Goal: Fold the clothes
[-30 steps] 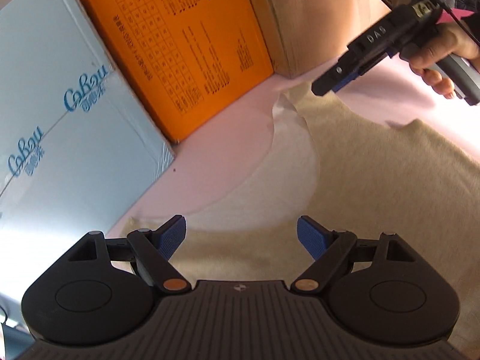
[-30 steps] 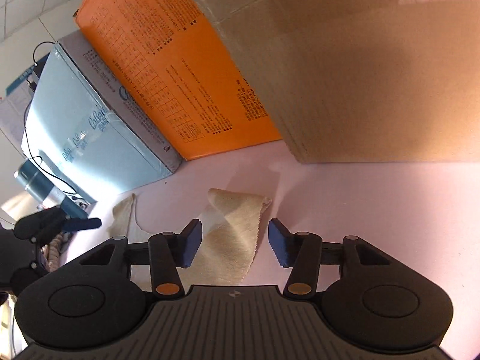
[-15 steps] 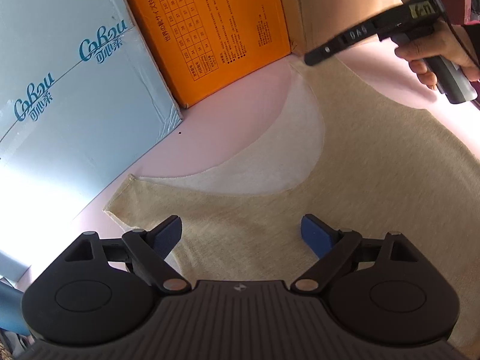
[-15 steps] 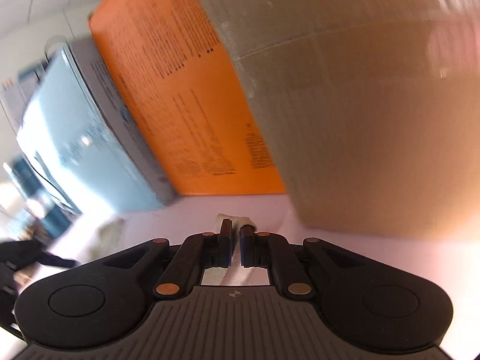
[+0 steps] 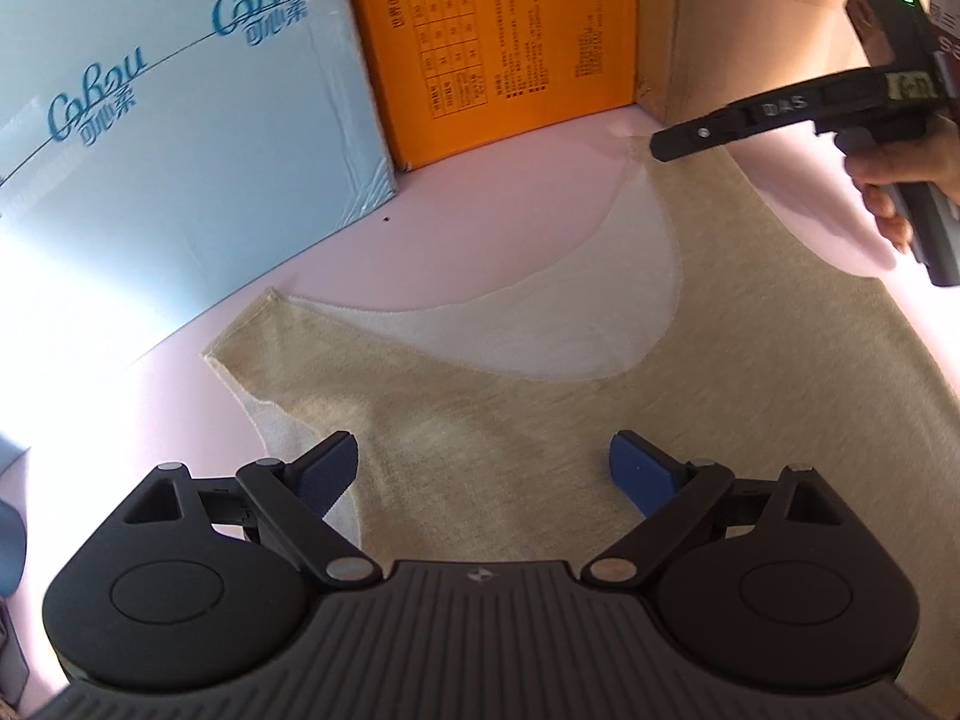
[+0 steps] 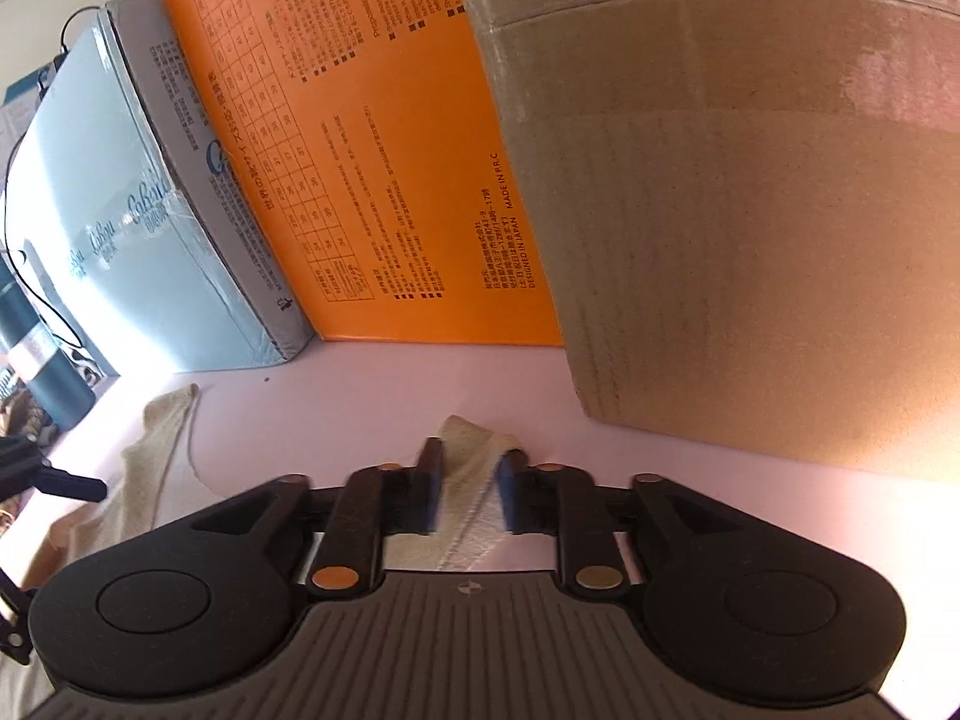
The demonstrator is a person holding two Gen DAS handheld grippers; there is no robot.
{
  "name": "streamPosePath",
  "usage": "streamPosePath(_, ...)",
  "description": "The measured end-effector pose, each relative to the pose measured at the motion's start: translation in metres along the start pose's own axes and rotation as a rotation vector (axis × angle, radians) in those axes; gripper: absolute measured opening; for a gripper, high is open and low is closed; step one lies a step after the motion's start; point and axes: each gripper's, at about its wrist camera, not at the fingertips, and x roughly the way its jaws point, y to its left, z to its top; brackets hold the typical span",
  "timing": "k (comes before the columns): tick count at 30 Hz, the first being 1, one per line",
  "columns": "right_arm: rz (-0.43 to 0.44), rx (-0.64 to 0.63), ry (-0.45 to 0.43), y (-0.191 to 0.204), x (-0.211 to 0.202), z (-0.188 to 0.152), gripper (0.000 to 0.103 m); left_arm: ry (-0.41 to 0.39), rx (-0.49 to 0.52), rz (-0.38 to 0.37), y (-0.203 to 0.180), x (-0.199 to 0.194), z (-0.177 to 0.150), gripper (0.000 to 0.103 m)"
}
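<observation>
A beige sleeveless top (image 5: 480, 420) lies flat on the pink table, its pale inner neckline (image 5: 570, 324) facing up. My left gripper (image 5: 483, 471) is open and empty, low over the top near its left shoulder strap (image 5: 252, 336). My right gripper (image 6: 468, 492) shows in the left wrist view (image 5: 678, 144) at the far right shoulder strap. In the right wrist view its jaws stand partly apart around the strap's end (image 6: 474, 450), blurred with motion. The left strap (image 6: 168, 414) lies at the left.
A light blue box (image 5: 168, 120), an orange box (image 5: 498, 36) and a brown cardboard box (image 6: 750, 210) stand along the table's far edge, close behind the straps. A dark teal bottle (image 6: 36, 360) and cables stand at the far left.
My right gripper closed on the strap half a second ago and now its jaws have parted again. My left gripper drew back, so more of the top shows.
</observation>
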Motion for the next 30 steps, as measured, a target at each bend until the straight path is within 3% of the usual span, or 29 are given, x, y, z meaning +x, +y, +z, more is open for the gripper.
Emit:
streamPosePath(1,0.013,0.012,0.005,0.0,-0.001,0.0,0.04,0.003,-0.008,0.008,0.001,0.0,0.001,0.09)
streamPosePath(6,0.004,0.018,0.015,0.005,-0.013,0.0,0.047,0.014,-0.061,0.035,0.005,-0.002,0.003,0.09)
streamPosePath(11,-0.012,0.02,0.025,0.01,-0.024,0.0,0.063,0.022,-0.092,0.066,0.011,-0.001,0.007,0.09)
streamPosePath(18,-0.046,0.027,0.042,0.002,-0.031,-0.005,0.07,0.011,-0.125,0.108,0.023,0.001,0.01,0.09)
streamPosePath(26,-0.034,0.017,0.041,-0.009,-0.019,0.001,0.077,-0.046,-0.258,0.205,0.079,0.019,0.025,0.09)
streamPosePath(30,-0.007,-0.002,0.046,-0.015,-0.008,0.007,0.077,-0.045,-0.285,0.213,0.104,0.039,0.03,0.09)
